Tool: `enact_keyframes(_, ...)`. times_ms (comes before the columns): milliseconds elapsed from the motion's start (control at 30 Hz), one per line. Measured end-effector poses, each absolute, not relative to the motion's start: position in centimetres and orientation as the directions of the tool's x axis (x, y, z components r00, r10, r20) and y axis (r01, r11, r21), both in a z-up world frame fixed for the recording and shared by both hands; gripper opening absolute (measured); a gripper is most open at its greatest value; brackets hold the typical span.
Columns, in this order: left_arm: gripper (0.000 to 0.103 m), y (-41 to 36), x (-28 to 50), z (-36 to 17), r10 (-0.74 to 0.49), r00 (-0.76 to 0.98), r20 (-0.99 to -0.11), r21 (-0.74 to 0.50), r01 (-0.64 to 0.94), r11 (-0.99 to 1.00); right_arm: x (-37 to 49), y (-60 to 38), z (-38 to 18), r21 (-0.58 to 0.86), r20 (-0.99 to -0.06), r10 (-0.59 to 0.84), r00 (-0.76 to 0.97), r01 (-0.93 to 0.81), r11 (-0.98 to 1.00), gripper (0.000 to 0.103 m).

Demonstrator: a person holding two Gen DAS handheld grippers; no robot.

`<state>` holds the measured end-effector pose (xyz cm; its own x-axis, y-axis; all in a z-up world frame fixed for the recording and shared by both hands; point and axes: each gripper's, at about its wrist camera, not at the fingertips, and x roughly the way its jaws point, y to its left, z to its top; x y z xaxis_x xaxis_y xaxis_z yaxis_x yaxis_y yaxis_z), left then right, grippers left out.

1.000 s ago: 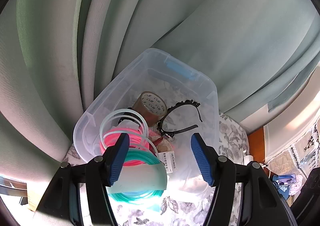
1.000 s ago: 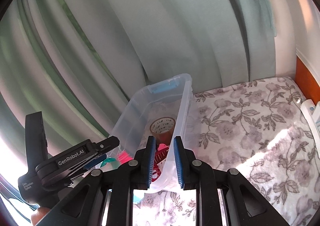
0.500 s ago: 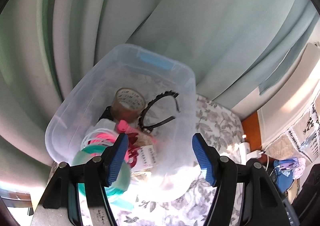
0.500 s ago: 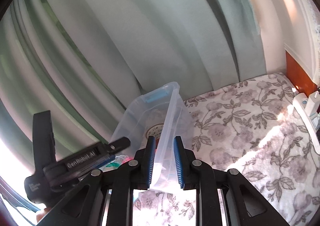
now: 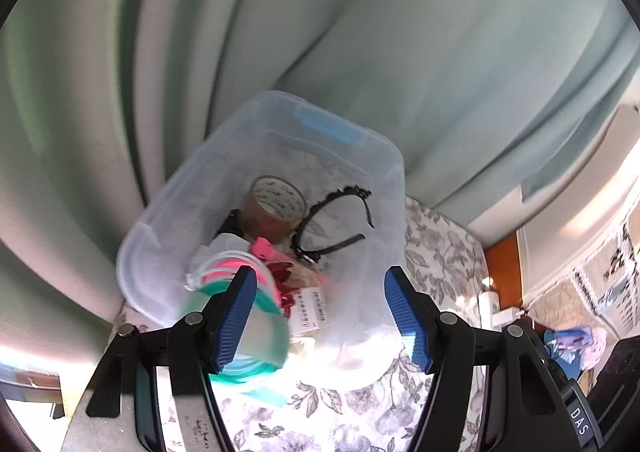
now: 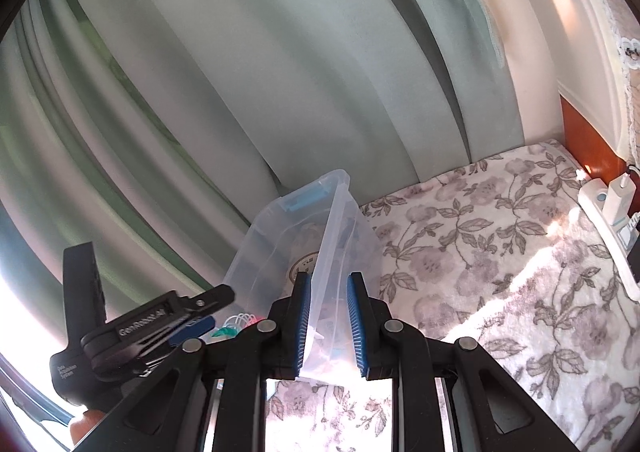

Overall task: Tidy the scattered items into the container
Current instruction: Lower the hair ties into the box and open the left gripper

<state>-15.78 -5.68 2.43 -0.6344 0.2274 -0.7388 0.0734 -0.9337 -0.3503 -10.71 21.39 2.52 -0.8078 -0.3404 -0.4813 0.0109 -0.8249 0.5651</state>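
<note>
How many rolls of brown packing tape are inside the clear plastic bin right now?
1. The brown packing tape roll lies mid-bin in the clear plastic bin, beside the black headband. Others might be hidden under the clutter nearer the camera.

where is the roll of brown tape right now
In the left wrist view the brown tape roll lies inside the clear plastic bin, near its middle, just left of the black headband and beyond the pink and green coils.

Both wrist views close, angled down — sharing container (image 5: 280,120) (image 6: 304,204).
</note>
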Motion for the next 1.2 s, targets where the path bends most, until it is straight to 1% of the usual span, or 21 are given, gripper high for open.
enact_keyframes(300,0.067,-9.1,-14.4,2.4,0.235,-0.635,-0.736,-0.393,0.118,-0.912,-9.3,20.9,3.3,0.561,-0.469,-0.353,-0.81,0.035,-0.827,0.022)
enact_keyframes(467,0.067,-9.9,-13.5,2.2,0.248,-0.632,-0.734,-0.398,0.105,-0.911,-8.5,20.3,3.7,0.558,-0.467,-0.362,-0.807,0.049,-0.828,0.022)
enact_keyframes(600,0.067,-10.0,-12.9,2.1,0.287,-0.631,-0.721,-0.418,0.066,-0.906,-7.8,19.8,4.2,0.554,-0.457,-0.367,-0.81,0.064,-0.83,0.022)
enact_keyframes(667,0.067,-9.6,-12.5,2.0,0.283,-0.634,-0.719,-0.397,0.042,-0.917,-7.5,19.6,4.4,0.548,-0.453,-0.368,-0.812,0.072,-0.833,0.022)
enact_keyframes(767,0.067,-8.6,-11.9,1.6,0.257,-0.632,-0.731,-0.331,-0.001,-0.943,-7.1,19.4,4.7,0.543,-0.451,-0.366,-0.814,0.075,-0.837,0.022)
enact_keyframes(867,0.067,-8.1,-11.8,0.7,0.216,-0.626,-0.75,-0.277,0.0,-0.961,-6.9,19.4,4.8,0.543,-0.452,-0.369,-0.812,0.078,-0.836,0.022)
enact_keyframes(1067,0.067,-7.6,-11.8,0.0,0.206,-0.626,-0.752,-0.252,-0.015,-0.968,-6.6,19.0,4.9,0.535,-0.457,-0.37,-0.809,0.082,-0.841,0.022)
enact_keyframes(1200,0.067,-7.0,-11.9,-0.5,0.169,-0.628,-0.759,-0.204,-0.017,-0.979,-6.6,19.0,4.9,0.534,-0.458,-0.371,-0.808,0.083,-0.841,0.022)
